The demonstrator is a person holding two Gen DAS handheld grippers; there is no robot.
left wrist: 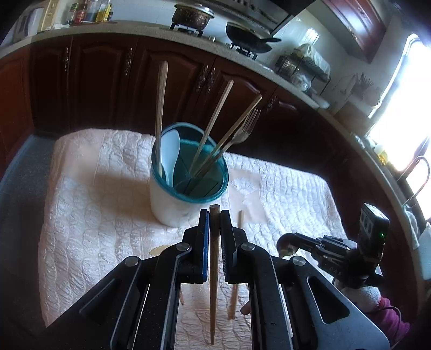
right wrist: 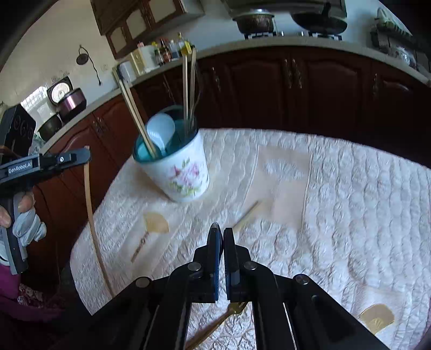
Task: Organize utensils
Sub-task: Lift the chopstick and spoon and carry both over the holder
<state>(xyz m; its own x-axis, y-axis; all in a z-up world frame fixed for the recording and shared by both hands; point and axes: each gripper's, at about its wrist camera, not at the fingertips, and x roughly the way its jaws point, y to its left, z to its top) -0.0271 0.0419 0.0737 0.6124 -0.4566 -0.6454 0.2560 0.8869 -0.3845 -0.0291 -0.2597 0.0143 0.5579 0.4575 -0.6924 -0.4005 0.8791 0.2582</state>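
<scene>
left claw (left wrist: 214,215) grips chopstick (left wrist: 214,282) | right claw (right wrist: 222,234) closed, empty; floral cup (right wrist: 186,172)

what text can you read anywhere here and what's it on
"GenRobot.AI": on the left gripper body, right wrist view.
"DAS" or similar: embossed on the right gripper body, left wrist view, too faint to be sure.
Bottle labels on the counter: too small to read.
Cup: flowers only, no text.

Left gripper (left wrist: 214,215) clamped; right gripper (right wrist: 222,234) closed.
</scene>
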